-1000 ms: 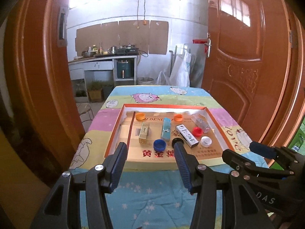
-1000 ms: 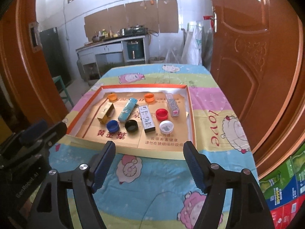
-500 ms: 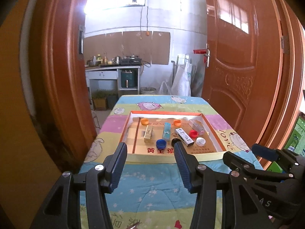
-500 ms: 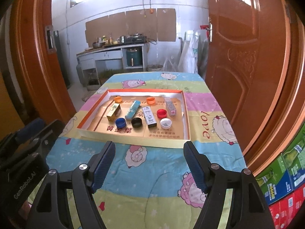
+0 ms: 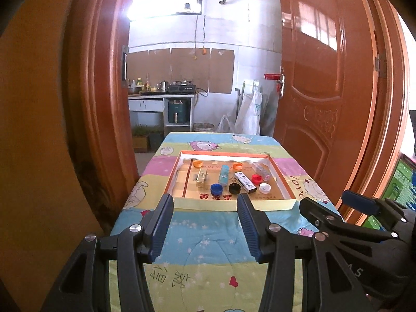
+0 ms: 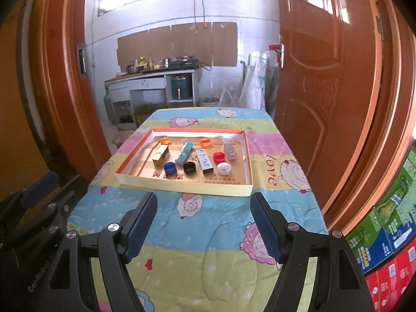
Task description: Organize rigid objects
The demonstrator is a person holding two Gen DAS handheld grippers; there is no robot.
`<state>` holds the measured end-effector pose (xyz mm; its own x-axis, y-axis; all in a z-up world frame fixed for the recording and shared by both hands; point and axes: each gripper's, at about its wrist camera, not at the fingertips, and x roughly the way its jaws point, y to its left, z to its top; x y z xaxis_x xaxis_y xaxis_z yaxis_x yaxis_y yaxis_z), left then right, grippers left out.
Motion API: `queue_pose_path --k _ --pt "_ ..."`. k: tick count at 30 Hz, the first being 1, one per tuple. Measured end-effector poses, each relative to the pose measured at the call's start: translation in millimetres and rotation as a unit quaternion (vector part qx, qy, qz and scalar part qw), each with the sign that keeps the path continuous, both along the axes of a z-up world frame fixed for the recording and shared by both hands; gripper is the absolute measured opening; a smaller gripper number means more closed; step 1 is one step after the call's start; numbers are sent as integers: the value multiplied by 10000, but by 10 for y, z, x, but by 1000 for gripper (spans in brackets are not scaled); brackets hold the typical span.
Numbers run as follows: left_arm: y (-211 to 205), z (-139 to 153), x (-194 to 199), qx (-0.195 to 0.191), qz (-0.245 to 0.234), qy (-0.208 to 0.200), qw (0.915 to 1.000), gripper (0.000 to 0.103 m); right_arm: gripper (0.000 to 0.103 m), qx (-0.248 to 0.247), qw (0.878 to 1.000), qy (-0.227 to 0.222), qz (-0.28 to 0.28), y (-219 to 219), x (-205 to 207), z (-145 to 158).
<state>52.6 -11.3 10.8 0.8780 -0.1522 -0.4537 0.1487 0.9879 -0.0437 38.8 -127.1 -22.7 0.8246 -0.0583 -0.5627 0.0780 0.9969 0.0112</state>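
While both grippers hang over the near end of the desk (image 6: 208, 223), a bright quilted cover with cartoon sheep and pastel stripes hides its whole top. At the middle of it lies a shallow tray (image 6: 182, 183) with an orange rim. Inside the tray sit 4 small boxes (image 6: 204, 160) and 6 bottle caps (image 6: 169, 167): 2 orange caps at the back, blue, black, red and white ones nearer. All lie apart from the grippers.

The left gripper (image 5: 205, 225) has its jaws closing slightly from a wide gap, with nothing between them. The right gripper (image 6: 204, 227) has its jaws wide apart and holds nothing.

Orange-brown doors (image 6: 325, 78) flank the desk on both sides. Beyond them is a white-tiled room with a counter (image 6: 153, 76) carrying a stove and bottles, and cardboard sheets (image 6: 179, 43) on the wall. Coloured cartons (image 6: 387, 236) are stacked at the right.
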Motion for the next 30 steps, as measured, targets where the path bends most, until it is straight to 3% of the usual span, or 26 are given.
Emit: queue_pose_path --k 15,30 --pt "69 55 -290 38 194 -116 9997 50 75 -143 9997 -170 -54 64 -326 79" --pt "81 76 -356 21 201 -203 9996 50 75 -141 9997 -204 -31 77 -377 92"
